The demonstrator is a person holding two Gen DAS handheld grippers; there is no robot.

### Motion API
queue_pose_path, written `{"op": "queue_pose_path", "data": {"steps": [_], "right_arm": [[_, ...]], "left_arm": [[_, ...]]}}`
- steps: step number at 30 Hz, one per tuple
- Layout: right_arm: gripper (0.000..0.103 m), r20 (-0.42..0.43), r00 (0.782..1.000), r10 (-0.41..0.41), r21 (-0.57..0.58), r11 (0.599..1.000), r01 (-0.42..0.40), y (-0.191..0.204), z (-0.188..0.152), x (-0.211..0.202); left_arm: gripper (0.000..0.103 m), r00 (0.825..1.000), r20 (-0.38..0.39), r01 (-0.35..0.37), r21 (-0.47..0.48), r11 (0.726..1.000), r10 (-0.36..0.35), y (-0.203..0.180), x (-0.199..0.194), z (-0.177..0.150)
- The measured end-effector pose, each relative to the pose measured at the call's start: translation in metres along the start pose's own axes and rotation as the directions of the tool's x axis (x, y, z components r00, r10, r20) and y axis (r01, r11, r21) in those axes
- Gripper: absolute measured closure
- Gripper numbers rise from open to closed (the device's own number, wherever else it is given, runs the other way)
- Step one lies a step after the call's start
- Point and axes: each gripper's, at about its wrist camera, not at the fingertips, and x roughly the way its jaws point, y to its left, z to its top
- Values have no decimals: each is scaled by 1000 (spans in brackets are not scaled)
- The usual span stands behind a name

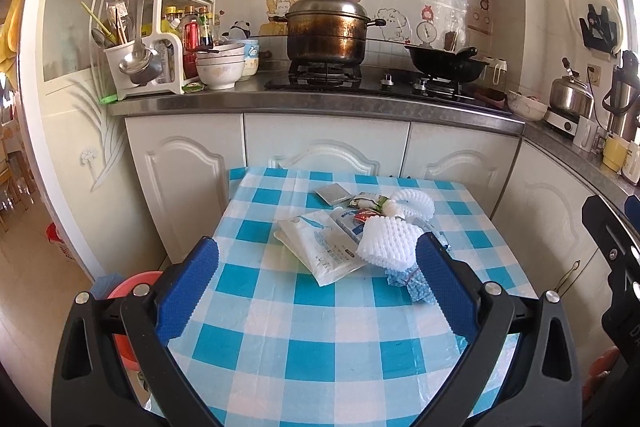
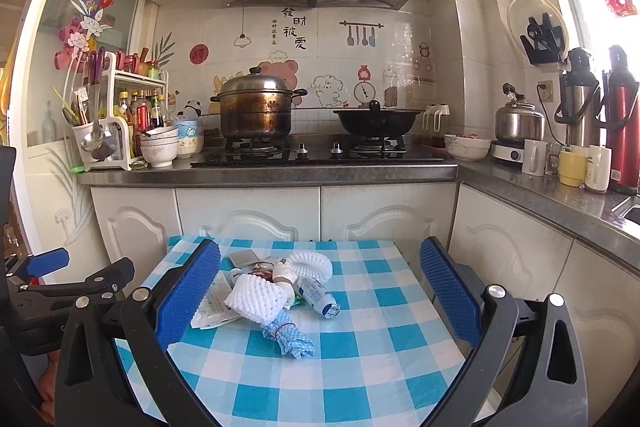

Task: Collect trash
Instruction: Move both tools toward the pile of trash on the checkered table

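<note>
Kitchen, checked table (image 1: 312, 355): trash pile (image 2: 276, 291) heaped just ahead of both grippers. Left gripper (image 1: 316, 291), right gripper (image 2: 320, 291) wide, empty — prob. lining up first grab.

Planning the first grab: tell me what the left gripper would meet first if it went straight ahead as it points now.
Probably the flat white packet, which lies between the open fingers of the left gripper, with the near white foam net just right of that line. Depth is uncertain; both lie on the checked tablecloth.
</note>
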Motion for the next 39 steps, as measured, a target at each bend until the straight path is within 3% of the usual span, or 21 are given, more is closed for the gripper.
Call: {"op": "queue_pose_path", "data": {"steps": [17, 24, 26, 32, 36, 39], "right_arm": [[4, 0, 1000, -5, -12, 1000, 5, -3, -3, 2], [4, -127, 991, 45, 49, 998, -39, -25, -35, 37], [4, -168, 983, 71, 81, 995, -58, -34, -50, 49], [4, -255, 952, 168, 196, 973, -119, -52, -87, 83], [4, -327, 906, 269, 267, 946, -184, -51, -105, 108], [4, -365, 872, 326, 290, 930, -227, -44, -114, 123]], "left_arm": [[4, 1000, -15, -9, -2, 1000, 9, 2, 4, -3], [4, 1000, 5, 31, -28, 999, -31, 20, 30, -30], [4, 996, 30, 89, -41, 995, -87, 28, 37, -42], [4, 994, -33, 97, -82, 992, -100, 45, 75, -66], [4, 988, -70, 129, -73, 989, -134, 47, 95, -72], [4, 979, -142, 131, -94, 987, -144, 50, 115, -72]]}}
